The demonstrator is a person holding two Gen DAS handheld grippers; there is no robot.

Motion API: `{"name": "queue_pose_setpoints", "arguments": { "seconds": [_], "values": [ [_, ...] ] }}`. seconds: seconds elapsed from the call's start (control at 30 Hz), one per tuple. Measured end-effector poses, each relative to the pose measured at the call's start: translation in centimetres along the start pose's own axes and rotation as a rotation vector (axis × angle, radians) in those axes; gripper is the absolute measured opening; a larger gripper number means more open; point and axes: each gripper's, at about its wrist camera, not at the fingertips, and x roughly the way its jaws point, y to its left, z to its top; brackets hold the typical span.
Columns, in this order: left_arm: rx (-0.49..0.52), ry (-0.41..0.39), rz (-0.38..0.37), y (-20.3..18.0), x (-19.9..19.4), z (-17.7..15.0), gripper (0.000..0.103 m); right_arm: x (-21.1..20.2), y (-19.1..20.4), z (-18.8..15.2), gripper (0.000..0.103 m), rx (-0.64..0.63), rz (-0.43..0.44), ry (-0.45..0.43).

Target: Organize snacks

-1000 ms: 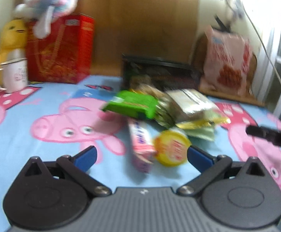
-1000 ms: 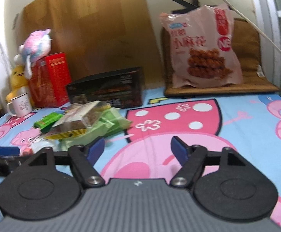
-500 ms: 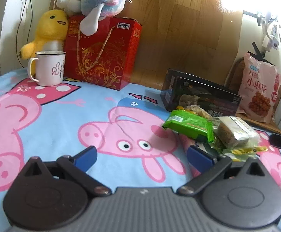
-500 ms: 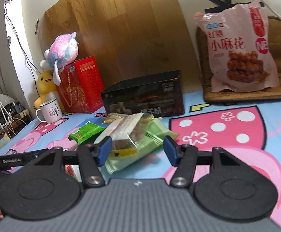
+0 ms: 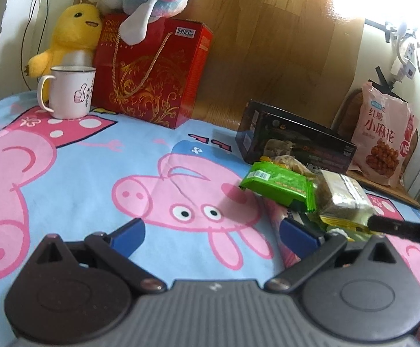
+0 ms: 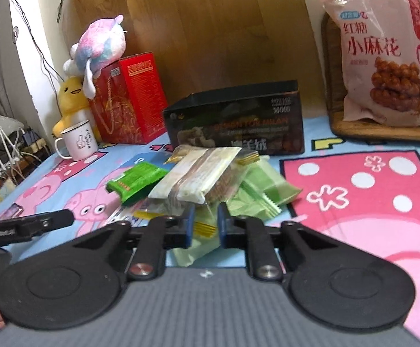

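The right tool [image 6: 205,227] has its blue pads drawn close, pinching the clear-wrapped brown cake packet [image 6: 198,173] atop the snack pile. The left tool [image 5: 211,235] is spread wide over the pig-print blue cloth surface [image 5: 74,173]. At its 2 o'clock lies the bright green foil packet [image 5: 279,185]; beyond stands the black rectangular cardboard box [image 6: 239,121].

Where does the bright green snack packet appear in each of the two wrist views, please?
Left wrist: the bright green snack packet lies right of centre, on the near-left edge of the snack pile.
Right wrist: the same packet lies left of centre, on the pile's left edge.
Shared landmark: the black box stands just behind the pile in both.
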Motion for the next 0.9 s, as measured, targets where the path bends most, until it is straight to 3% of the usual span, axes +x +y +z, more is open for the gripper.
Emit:
{"name": "queue_pose_setpoints", "arguments": {
  "seconds": [0.33, 0.5, 0.73, 0.9],
  "values": [
    [-0.025, 0.006, 0.004, -0.7, -0.6, -0.7, 0.103, -4.0, -0.1, -2.1, 0.008, 0.071, 0.031, 0.022],
    [-0.035, 0.013, 0.002, -0.7, -0.5, -0.7, 0.103, -5.7, 1.6, -3.8, 0.007, 0.029, 0.084, 0.067],
    [-0.035, 0.01, -0.004, -1.1, -0.6, -0.9, 0.103, -3.5, 4.7, -4.6, 0.007, -0.048, 0.204, 0.169],
    [-0.043, 0.01, -0.018, -1.0, -0.7, -0.9, 0.103, -0.5, 6.7, -4.1, 0.008, -0.079, 0.223, 0.204]
  ]
}}
